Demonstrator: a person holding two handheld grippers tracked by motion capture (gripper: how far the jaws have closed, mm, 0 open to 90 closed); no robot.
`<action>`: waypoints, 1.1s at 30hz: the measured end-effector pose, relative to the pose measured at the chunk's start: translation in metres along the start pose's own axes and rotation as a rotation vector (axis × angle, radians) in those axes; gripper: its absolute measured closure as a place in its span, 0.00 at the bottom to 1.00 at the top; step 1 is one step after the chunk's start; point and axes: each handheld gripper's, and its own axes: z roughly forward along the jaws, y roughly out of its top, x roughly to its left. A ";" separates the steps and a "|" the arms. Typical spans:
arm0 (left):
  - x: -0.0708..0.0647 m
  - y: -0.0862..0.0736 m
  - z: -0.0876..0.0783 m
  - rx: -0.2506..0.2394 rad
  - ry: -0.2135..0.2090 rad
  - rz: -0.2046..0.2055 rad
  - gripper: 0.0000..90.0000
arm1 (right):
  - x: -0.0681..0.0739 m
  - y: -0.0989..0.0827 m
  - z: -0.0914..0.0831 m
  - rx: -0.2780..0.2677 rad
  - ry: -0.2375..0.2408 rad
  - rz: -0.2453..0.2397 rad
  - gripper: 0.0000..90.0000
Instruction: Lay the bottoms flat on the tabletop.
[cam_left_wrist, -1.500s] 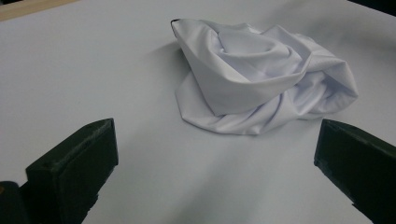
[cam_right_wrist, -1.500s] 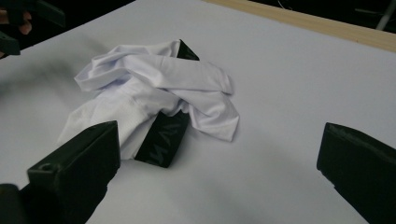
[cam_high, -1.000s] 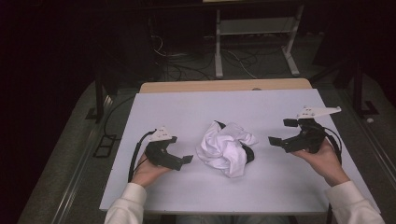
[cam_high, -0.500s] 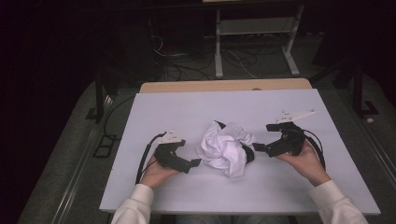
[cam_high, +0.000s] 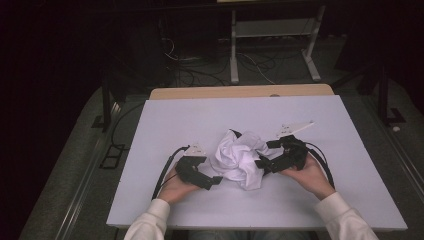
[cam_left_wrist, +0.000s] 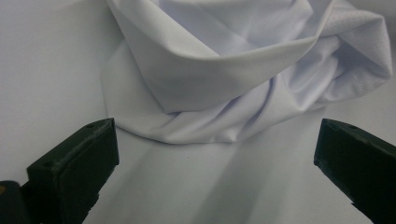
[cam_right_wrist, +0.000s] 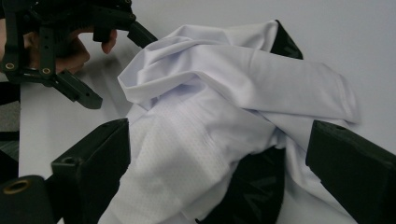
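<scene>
A crumpled white garment (cam_high: 239, 160) lies on the table (cam_high: 165, 120) between left tongs (cam_high: 215, 181) and right tongs (cam_high: 261, 163).

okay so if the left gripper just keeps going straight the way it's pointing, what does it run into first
Most likely the crumpled white cloth garment. In the left gripper view it lies directly ahead between the open jaws of the left gripper, with a strip of bare white table before its folded lower edge. How wide that gap is, I can't tell.

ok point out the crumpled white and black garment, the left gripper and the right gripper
crumpled white and black garment (cam_high: 239, 161), high view, white folds in its middle
left gripper (cam_high: 216, 180), high view, between its jaw tips
right gripper (cam_high: 261, 164), high view, between its jaw tips
</scene>
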 end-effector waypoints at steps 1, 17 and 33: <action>0.000 0.000 0.000 0.000 0.000 0.000 0.00 | 0.000 0.000 0.000 0.000 0.000 0.000 0.07; -0.011 0.005 0.022 0.037 0.025 0.103 0.49 | -0.004 0.008 0.035 0.122 0.069 0.067 0.78; -0.007 0.034 0.010 0.008 0.078 0.090 0.98 | -0.020 0.002 -0.027 -0.014 -0.046 0.162 0.93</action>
